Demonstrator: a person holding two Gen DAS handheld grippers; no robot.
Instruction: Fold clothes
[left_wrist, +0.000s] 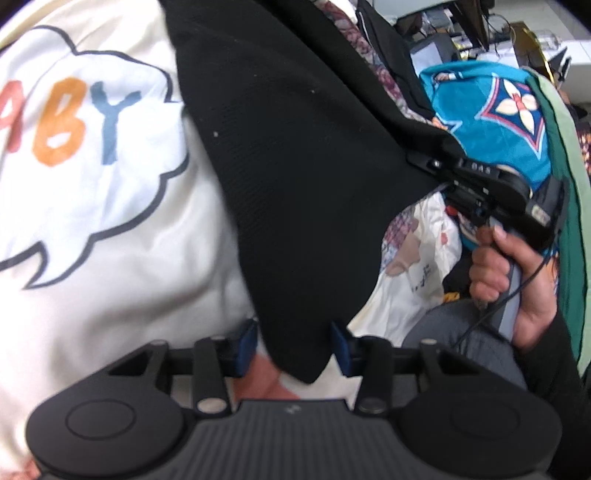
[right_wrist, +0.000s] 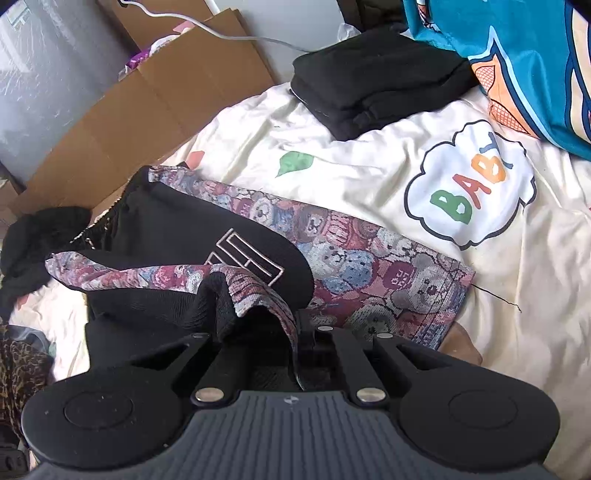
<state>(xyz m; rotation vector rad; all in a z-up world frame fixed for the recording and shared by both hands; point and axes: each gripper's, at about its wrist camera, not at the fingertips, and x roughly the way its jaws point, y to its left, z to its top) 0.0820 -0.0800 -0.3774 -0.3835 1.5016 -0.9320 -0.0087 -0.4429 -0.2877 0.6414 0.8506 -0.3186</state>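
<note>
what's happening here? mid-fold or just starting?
Mid-fold, it looks like. A person holds a claw in each hand over a bed covered by a cream sheet with a BABY print. Both grip the same garment, black on one side with a teddy-bear knit pattern on the other. The right claw is pinched shut on one edge. The left claw has its fingers either side of a black corner, still apart. A folded black stack already sits farther back on the bed.
</note>
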